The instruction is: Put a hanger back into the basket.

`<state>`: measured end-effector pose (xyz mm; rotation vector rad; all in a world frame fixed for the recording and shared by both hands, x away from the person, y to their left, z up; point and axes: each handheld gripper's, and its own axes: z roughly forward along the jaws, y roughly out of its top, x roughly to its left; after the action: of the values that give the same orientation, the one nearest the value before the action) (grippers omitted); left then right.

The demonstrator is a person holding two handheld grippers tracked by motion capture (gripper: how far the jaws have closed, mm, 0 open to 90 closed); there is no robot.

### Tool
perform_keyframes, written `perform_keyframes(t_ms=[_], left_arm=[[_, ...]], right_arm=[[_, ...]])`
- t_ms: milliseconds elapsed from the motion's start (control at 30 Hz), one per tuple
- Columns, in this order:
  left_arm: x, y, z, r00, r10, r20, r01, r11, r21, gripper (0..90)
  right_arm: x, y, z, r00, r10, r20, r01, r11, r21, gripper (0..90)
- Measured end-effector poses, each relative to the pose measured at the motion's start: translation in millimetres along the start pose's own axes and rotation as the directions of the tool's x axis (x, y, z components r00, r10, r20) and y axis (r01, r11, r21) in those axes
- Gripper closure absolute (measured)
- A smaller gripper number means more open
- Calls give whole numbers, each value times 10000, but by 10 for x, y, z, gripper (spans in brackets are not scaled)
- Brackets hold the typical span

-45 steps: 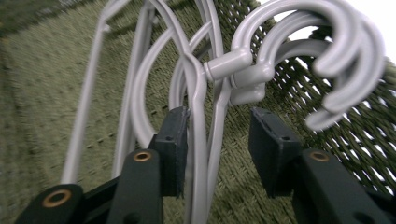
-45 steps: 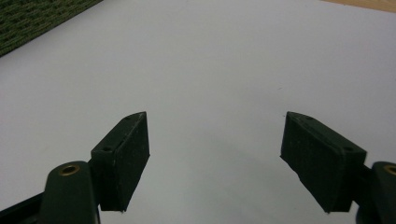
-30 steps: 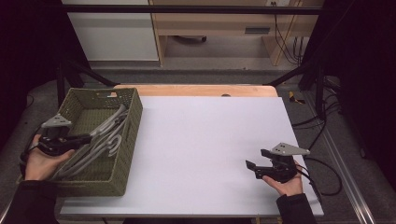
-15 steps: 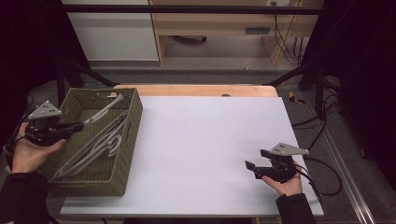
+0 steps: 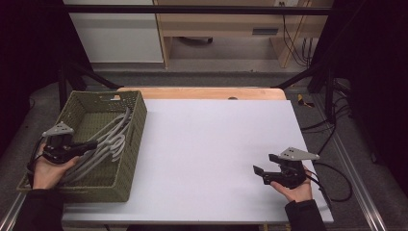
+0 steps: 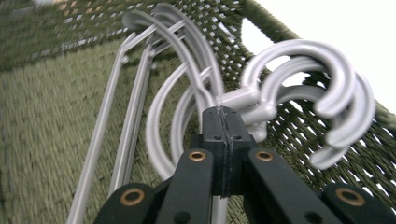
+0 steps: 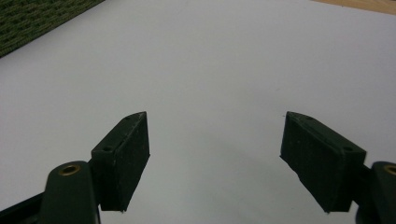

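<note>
A bundle of grey plastic hangers [image 5: 113,139] lies slantwise in a green woven basket [image 5: 139,125] at the table's left edge. My left gripper [image 5: 91,144] is low inside the basket, its jaws pressed together. In the left gripper view the shut tips [image 6: 224,114] pinch a hanger at the neck just below its hook [image 6: 299,60], with the other hooks stacked beside it. My right gripper [image 5: 264,163] rests near the table's front right, pointing left. Its jaws stand wide apart [image 7: 215,158] over bare white tabletop with nothing between them.
The white tabletop [image 5: 207,144] spreads between basket and right hand. A wooden strip [image 5: 202,92] runs along the far edge. Cables [image 5: 332,178] trail off the right side. The basket's woven floor [image 6: 46,140] shows beside the hangers.
My left gripper rose up and to the left with one hanger lifting off the bundle, then sank back down into the basket. The right gripper has kept still.
</note>
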<state>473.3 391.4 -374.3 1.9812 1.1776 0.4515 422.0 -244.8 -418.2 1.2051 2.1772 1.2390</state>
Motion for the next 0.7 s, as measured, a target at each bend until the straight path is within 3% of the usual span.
perform_keyframes(t_ms=[100,200,333,467,533,600,700], left_arm=[[-33,45,-66,9999,69,-75,-70,9999,-110,873],[-110,89,-182,9994,205,-270,-223,9973,-700,778],[-261,108,-414,9971,253,-723,-377,9839,-1749,585],[-390,78,-533,9985,309,-447,-403,9731,-2267,490],[-482,34,-591,9994,273,-189,-315,9604,-2768,434],[-559,-8,-616,9996,240,-164,-279,9523,-3038,359],[-685,-70,-603,9999,103,-77,-121,9513,-3079,251]], right_arm=[[3,-4,1,10000,9,7,-9,10000,49,241],[2,-2,-4,10000,22,7,-22,10000,39,240],[-6,2,-23,10000,46,22,-45,10000,-86,236],[-9,5,-32,10000,38,41,-37,9998,-187,229],[-9,4,-39,10000,9,44,-8,9998,-221,217],[-9,8,-48,10000,79,17,-78,9991,-423,199],[-8,8,-60,10000,65,1,-65,9979,-648,172]])
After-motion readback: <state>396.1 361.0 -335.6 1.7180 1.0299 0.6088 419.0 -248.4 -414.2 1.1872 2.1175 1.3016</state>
